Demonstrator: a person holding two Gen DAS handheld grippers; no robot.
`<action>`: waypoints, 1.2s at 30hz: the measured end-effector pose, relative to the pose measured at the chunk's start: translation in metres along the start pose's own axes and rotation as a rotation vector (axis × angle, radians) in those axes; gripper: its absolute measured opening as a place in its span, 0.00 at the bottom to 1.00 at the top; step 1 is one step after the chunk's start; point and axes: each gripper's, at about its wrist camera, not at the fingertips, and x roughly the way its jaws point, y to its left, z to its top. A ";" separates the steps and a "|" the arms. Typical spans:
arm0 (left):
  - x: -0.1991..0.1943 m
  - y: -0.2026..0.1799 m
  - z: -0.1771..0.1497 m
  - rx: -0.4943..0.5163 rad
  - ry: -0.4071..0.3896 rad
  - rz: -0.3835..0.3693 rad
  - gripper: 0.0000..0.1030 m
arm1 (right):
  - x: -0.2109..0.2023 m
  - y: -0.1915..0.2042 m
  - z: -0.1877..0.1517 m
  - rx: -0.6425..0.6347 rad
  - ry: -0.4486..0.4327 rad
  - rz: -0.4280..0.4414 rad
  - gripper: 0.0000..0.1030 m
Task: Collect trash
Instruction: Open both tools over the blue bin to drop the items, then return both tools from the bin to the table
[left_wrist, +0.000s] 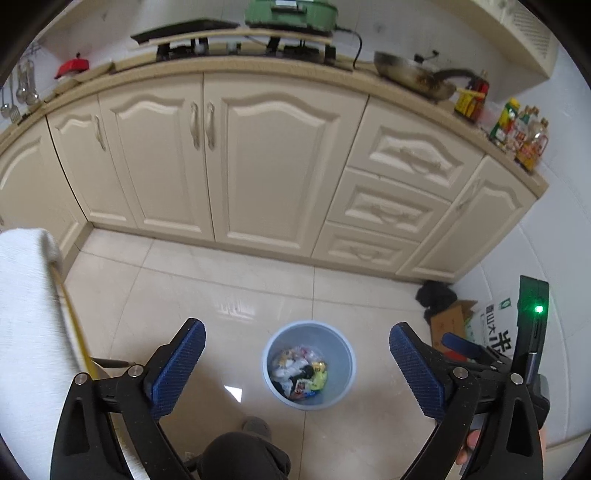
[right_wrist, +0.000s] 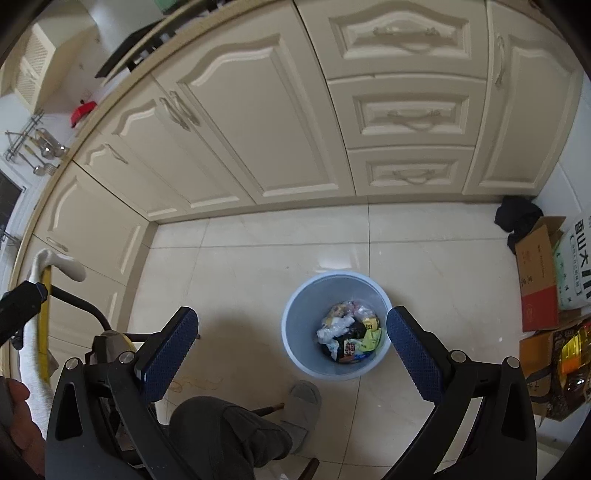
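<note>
Both jaws wide open, empty; trash (right_wrist: 349, 334) in bin (right_wrist: 295, 332) looks light, crumpled, soft: pinch a wrapper's raised fold.

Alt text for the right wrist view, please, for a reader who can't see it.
A pale blue bin holding crumpled wrappers stands on the cream tile floor, seen between the wide-open, empty right gripper. Cream kitchen cabinets run behind it; a cardboard box sits at right.
</note>
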 end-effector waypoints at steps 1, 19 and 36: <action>-0.007 0.000 -0.002 0.002 -0.014 0.000 0.96 | -0.007 0.005 0.000 -0.003 -0.011 0.004 1.00; -0.227 0.090 -0.124 -0.051 -0.274 0.032 0.99 | -0.125 0.151 -0.013 -0.212 -0.215 0.109 1.00; -0.409 0.157 -0.276 -0.238 -0.489 0.261 0.99 | -0.184 0.320 -0.068 -0.479 -0.309 0.297 1.00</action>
